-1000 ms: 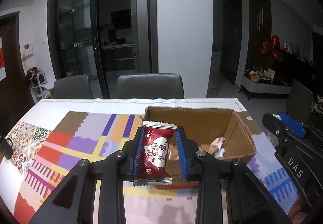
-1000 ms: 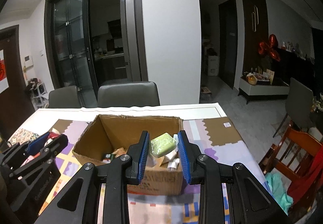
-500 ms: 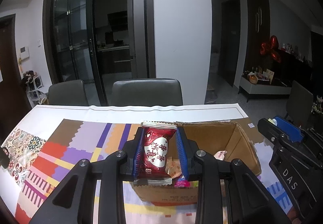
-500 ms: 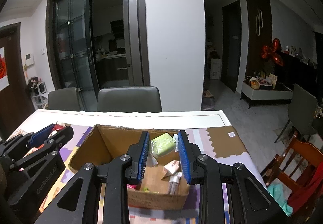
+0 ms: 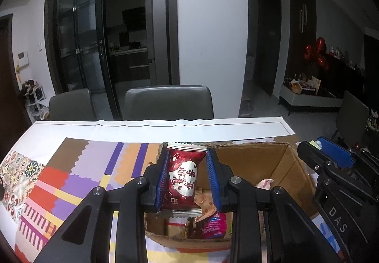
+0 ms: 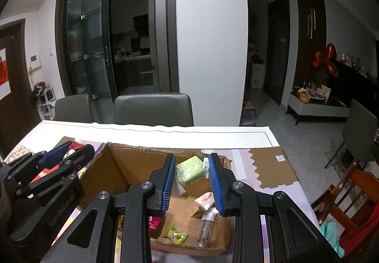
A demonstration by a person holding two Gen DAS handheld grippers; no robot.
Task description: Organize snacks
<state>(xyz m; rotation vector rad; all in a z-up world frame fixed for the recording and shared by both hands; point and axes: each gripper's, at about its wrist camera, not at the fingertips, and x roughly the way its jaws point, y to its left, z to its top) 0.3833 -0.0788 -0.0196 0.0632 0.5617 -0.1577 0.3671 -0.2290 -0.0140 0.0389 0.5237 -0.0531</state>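
Since a second ago, both our grippers have travelled forward over the open brown cardboard box (image 6: 113, 168), which now sits directly under them rather than ahead. Our left gripper (image 5: 187, 168) has its jaws clamped on a dark red foil snack packet with a white heart (image 5: 183, 177), held upright above the box's left near corner. Our right gripper (image 6: 191, 173) has its jaws clamped on a pale green wrapped snack (image 6: 190, 169), hanging over the box's middle. Inside the box lie a pink packet (image 5: 214, 227), a small yellow-green candy (image 6: 175, 235) and other wrappers. The box rests on the desk's colourful patterned cloth (image 5: 78, 175).
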